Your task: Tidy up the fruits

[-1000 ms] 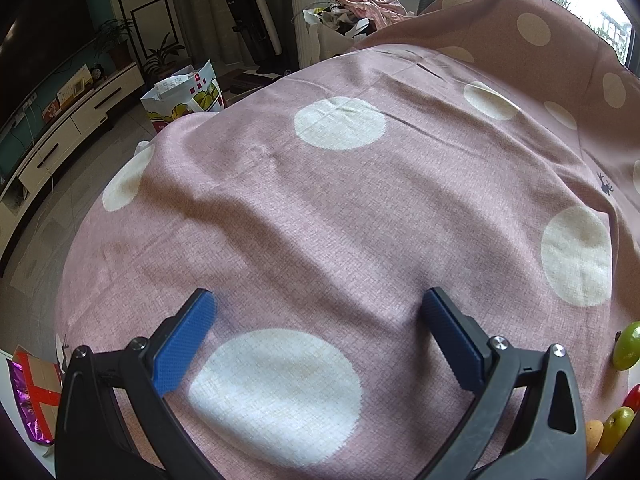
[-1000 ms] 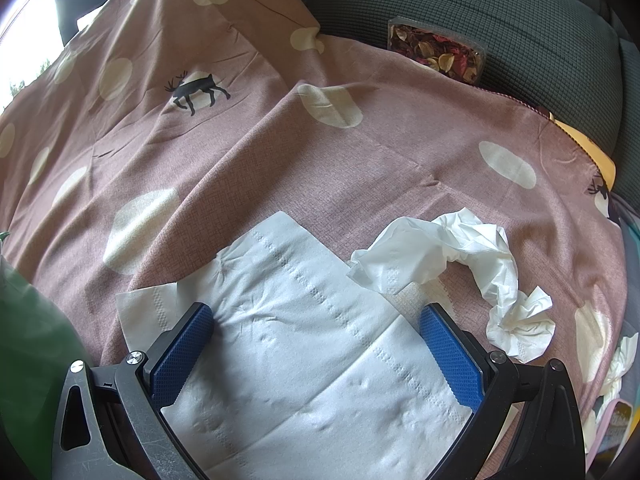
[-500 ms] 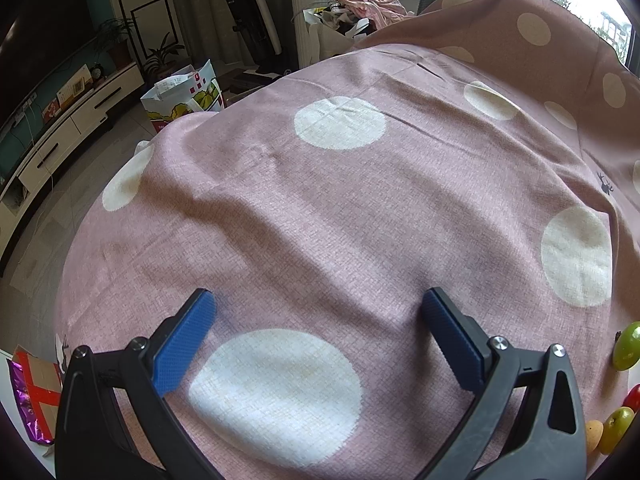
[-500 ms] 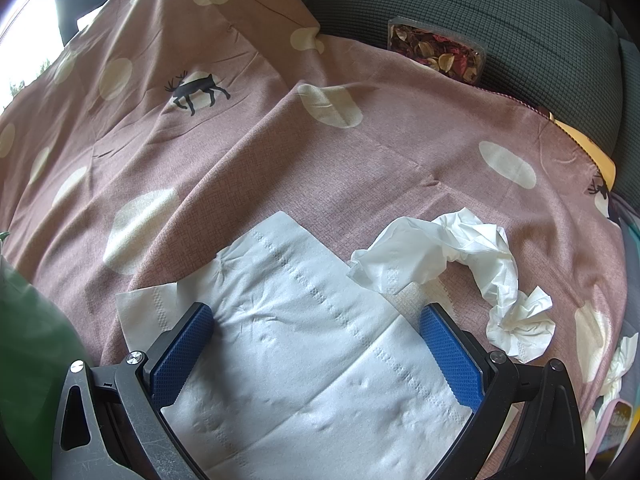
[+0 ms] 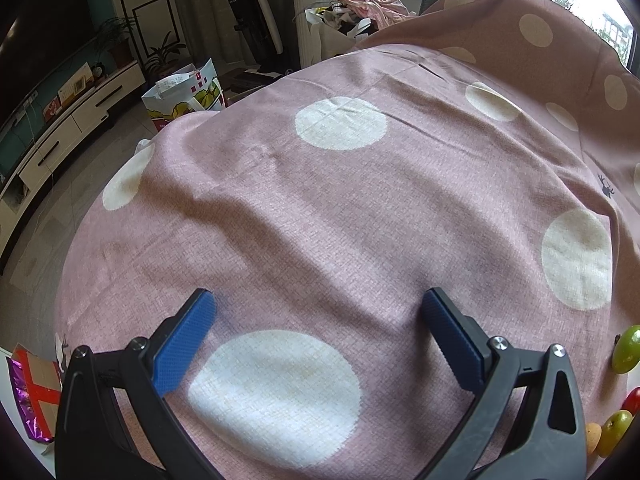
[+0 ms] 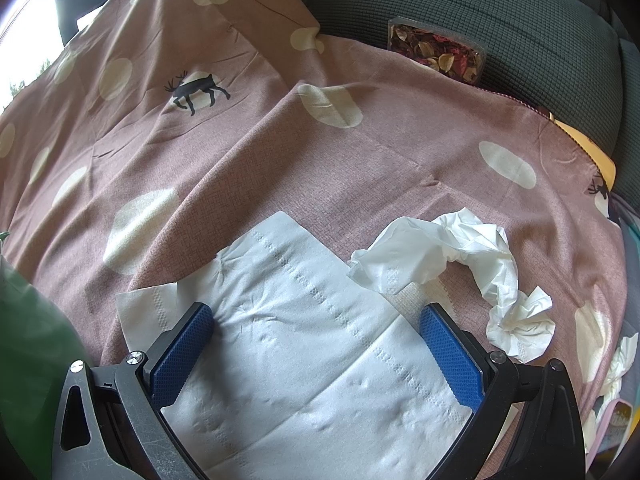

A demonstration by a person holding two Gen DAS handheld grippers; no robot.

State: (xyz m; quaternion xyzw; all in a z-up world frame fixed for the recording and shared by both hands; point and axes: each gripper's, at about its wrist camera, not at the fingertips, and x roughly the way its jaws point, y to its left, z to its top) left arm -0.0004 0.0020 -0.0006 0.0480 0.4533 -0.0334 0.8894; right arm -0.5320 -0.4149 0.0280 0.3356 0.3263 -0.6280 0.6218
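Fruits (image 5: 625,350) clustered at right edge of polka-dot cloth (image 5: 320,208). Left gripper (image 5: 316,312) spread wide, holding nothing. Right gripper (image 6: 316,324) likewise released above flat tissue (image 6: 304,344); crumpled tissue (image 6: 480,264) beside.

cloth (image 5: 340,208): pink, cream dots | tissue (image 6: 304,344): white | fruits (image 5: 625,349): green

The cloth (image 5: 320,208) was matt, coarse-woven pink fabric; the tissue sheet (image 6: 304,344) was soft embossed paper; the fruits (image 5: 626,348) looked glossy.
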